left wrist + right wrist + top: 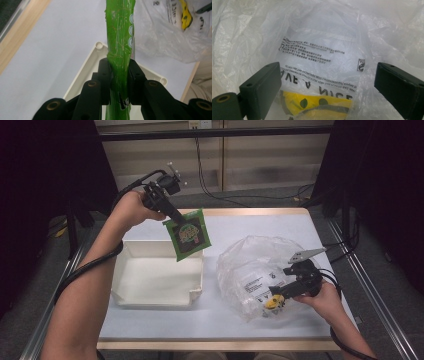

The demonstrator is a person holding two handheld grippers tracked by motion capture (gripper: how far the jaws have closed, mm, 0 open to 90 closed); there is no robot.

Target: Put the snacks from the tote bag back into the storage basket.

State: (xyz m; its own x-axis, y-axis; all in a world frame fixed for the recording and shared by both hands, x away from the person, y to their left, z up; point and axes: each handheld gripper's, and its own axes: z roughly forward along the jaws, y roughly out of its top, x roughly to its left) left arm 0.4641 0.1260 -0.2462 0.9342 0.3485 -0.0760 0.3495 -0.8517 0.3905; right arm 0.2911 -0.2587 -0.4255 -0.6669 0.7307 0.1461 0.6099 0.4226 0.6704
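My left gripper (172, 217) is shut on the top edge of a green snack packet (189, 235), which hangs in the air over the far right corner of a white shallow tray (130, 292). In the left gripper view both pads clamp the green packet (120, 50) edge-on above the white tray (86, 67). My right gripper (272, 296) rests at the near side of a crumpled clear plastic bag (250, 260), beside a yellow packet (273, 302). Its jaws stand wide apart in the right gripper view, over the printed clear bag (317, 37) and the yellow packet (317, 103) inside it.
The work surface is a pale mat (220, 320) on a wooden-edged table. Metal rails run along both sides of the table. Cables lie on the floor beyond the far edge.
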